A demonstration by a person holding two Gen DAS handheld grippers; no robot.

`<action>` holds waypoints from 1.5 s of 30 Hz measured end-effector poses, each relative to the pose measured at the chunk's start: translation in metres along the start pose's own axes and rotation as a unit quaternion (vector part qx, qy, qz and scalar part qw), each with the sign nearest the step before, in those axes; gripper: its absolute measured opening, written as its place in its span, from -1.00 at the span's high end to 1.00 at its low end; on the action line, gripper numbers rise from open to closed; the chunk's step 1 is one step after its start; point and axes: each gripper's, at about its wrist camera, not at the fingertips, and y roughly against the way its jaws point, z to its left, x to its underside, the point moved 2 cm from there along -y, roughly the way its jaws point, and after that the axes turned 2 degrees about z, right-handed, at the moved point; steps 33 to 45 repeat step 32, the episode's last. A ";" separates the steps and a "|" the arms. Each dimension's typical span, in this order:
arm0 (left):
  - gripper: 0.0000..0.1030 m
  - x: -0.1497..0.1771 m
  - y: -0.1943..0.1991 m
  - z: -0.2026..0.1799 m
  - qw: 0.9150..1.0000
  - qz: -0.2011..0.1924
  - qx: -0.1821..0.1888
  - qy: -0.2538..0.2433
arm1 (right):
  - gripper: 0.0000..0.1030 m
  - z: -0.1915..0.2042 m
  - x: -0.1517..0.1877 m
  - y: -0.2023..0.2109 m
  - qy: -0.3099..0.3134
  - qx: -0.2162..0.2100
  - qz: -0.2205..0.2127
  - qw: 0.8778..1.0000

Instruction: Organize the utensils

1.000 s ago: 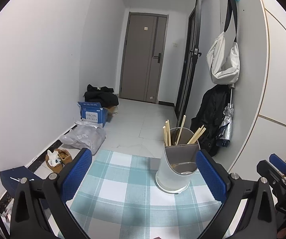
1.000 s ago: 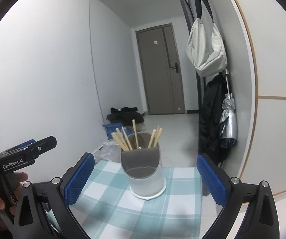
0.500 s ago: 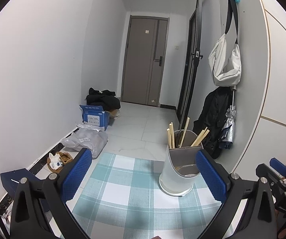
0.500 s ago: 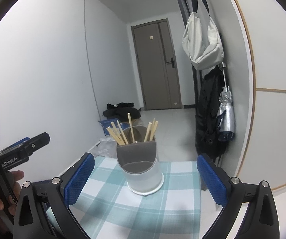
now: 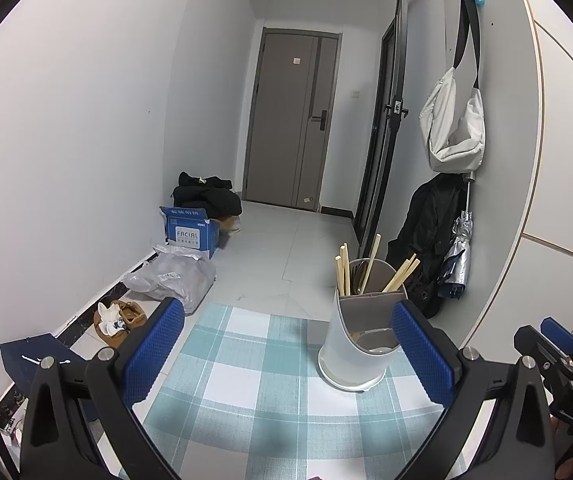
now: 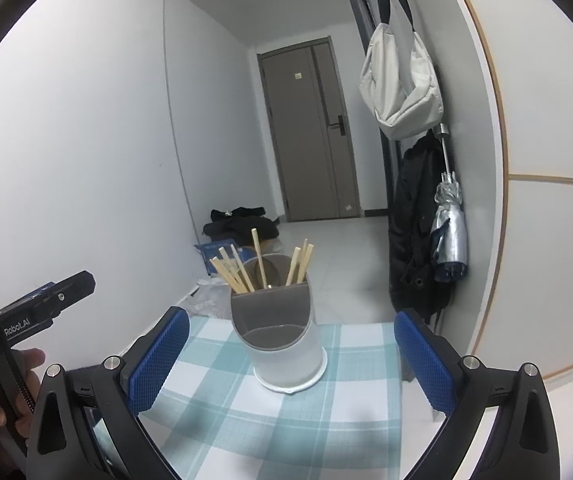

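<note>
Chopsticks (image 6: 260, 258) upright in holder (image 6: 282, 340); tablecloth (image 6: 222, 420) around bare.

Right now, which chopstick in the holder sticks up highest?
The lone chopstick near the middle of the holder; its tip rises above both leaning clusters beside it.

Pale wooden chopsticks (image 6: 238, 274) stand in a matt plastic utensil holder (image 6: 284, 344) on woven checked cloth (image 6: 222, 400).
</note>
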 end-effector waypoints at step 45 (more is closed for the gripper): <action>-0.98 0.002 -0.001 -0.008 1.000 0.013 0.012 -0.005 | -1.00 -0.002 0.003 -0.003 -0.003 0.007 0.010 1.000</action>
